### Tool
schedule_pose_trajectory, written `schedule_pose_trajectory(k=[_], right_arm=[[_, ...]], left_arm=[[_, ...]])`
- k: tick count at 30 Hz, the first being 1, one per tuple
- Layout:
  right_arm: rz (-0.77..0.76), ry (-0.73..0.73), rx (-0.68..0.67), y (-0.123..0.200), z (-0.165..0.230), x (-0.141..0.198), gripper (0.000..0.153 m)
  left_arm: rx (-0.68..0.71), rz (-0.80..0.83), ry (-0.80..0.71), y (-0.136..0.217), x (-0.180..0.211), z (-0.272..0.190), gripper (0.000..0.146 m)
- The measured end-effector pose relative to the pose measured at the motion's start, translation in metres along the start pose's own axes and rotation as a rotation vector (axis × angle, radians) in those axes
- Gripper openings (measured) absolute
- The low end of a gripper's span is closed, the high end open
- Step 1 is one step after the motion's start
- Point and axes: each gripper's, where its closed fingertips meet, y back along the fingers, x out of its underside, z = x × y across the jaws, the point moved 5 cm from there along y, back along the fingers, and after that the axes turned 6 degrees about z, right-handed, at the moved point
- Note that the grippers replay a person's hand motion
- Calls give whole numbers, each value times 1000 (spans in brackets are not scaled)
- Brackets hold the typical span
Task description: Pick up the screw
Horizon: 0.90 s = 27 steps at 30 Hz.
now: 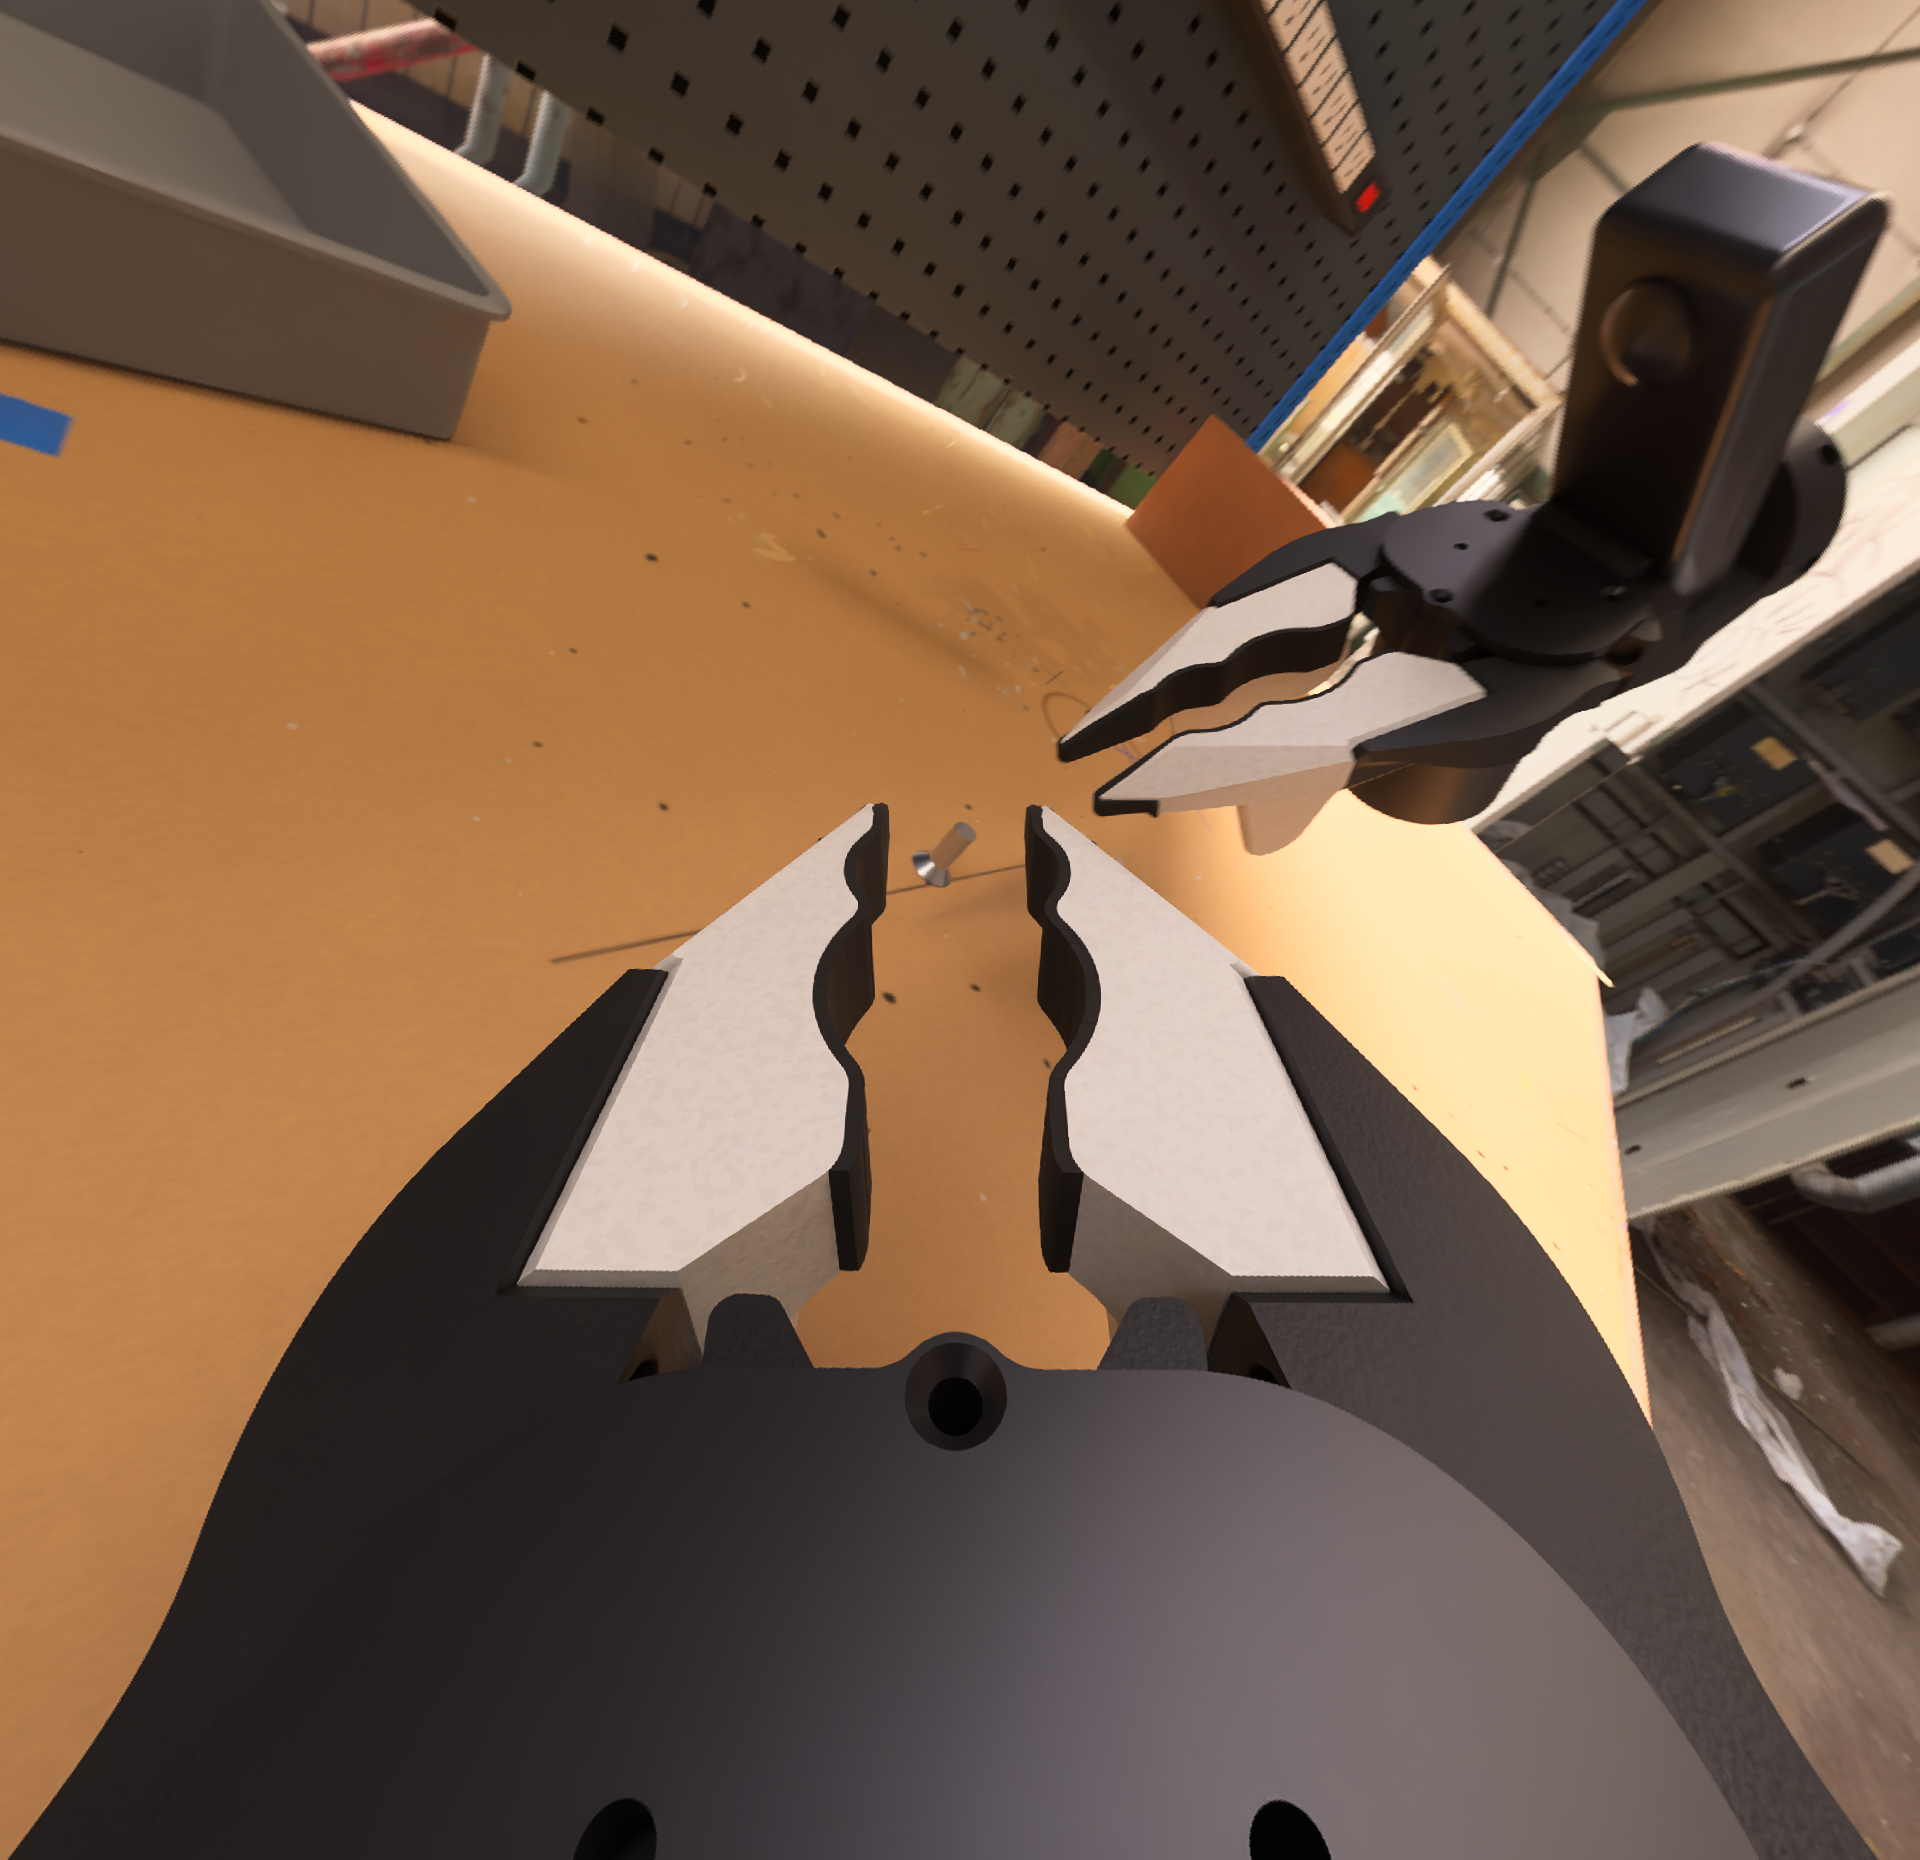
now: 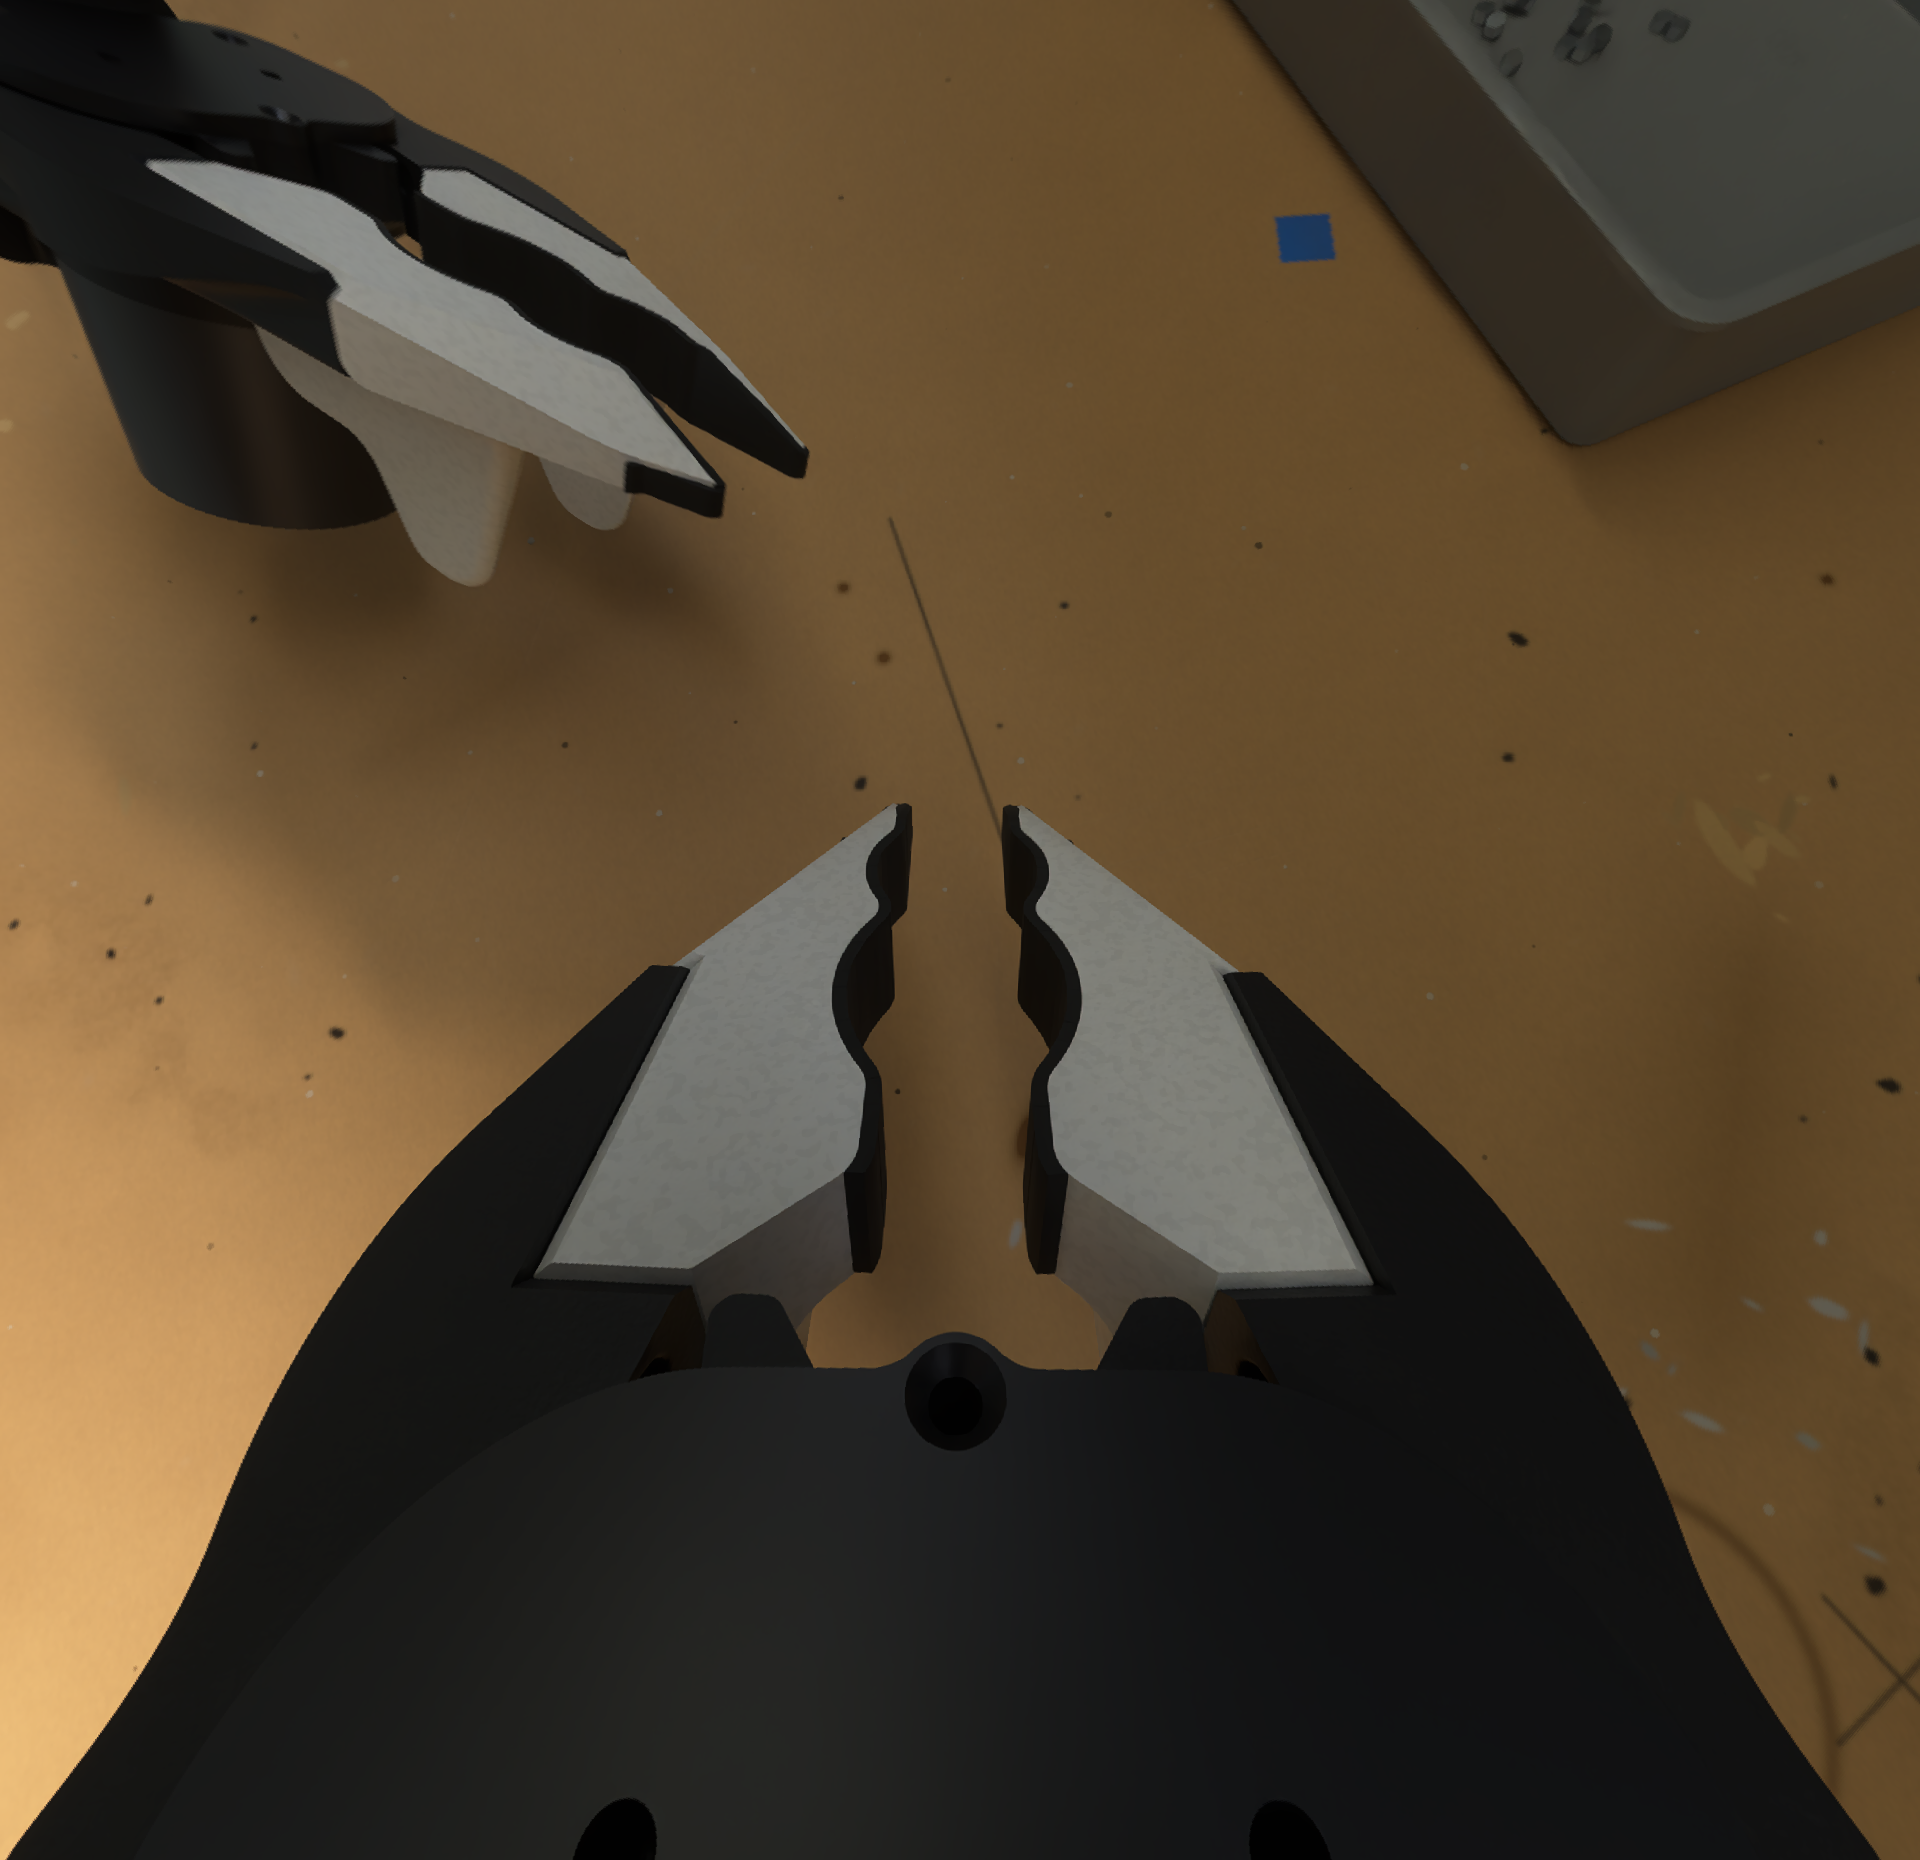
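A small silver screw [image 1: 943,854] lies on its side on the tan workbench [image 1: 416,771], in the gap at the tips of my left gripper [image 1: 958,818]. The left gripper is open and empty, low over the bench. My right gripper [image 1: 1081,776] hovers just right of the screw, tips pointing toward it, slightly open and empty. In the right wrist view the right gripper [image 2: 956,813] looks down on the bench [image 2: 1247,667], and the left gripper [image 2: 758,485] shows at upper left. The screw does not show in that view.
A grey bin [image 1: 260,252] stands at the far left; the right wrist view shows its wall [image 2: 1475,252] and several small metal parts inside. A blue tape square [image 2: 1304,238] lies near it. A pegboard [image 1: 935,148] backs the bench. The bench edge [image 1: 1600,1083] drops off at right.
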Motion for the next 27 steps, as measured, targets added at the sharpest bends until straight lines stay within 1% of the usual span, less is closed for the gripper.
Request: schedule_pose_trajectory(k=[3, 6, 11, 12, 14, 15, 17, 20, 21, 24, 25, 27], right_arm=[[19, 14, 31, -3, 3, -1, 18], [45, 29, 73, -4, 3, -3, 24], [96, 57, 134, -5, 4, -7, 31], [104, 61, 153, -5, 4, -8, 36], [126, 71, 202, -6, 4, -8, 52], [132, 75, 219, -7, 5, -9, 58], [129, 75, 239, -6, 7, -10, 62], [128, 65, 269, -2, 6, -8, 60], [132, 62, 277, -1, 5, -7, 57], [140, 50, 283, 3, 3, -3, 41], [140, 44, 282, 3, 3, -2, 37], [138, 35, 275, 3, 2, -1, 35]], left_arm=[[67, -28, 23, 7, 0, -3, 26], [143, -23, 68, 14, 1, -4, 26], [147, -23, 75, 27, 3, -3, 26], [139, -25, 75, 30, 4, -2, 26], [125, -38, 82, 39, 4, 0, 26], [121, -47, 89, 44, 5, 1, 26], [109, -61, 103, 54, 6, 3, 26], [88, -83, 115, 66, 6, 8, 26], [91, -93, 123, 69, 6, 9, 26], [102, -108, 135, 74, 5, 11, 26], [101, -109, 133, 75, 5, 11, 26], [96, -112, 132, 78, 5, 12, 26]])
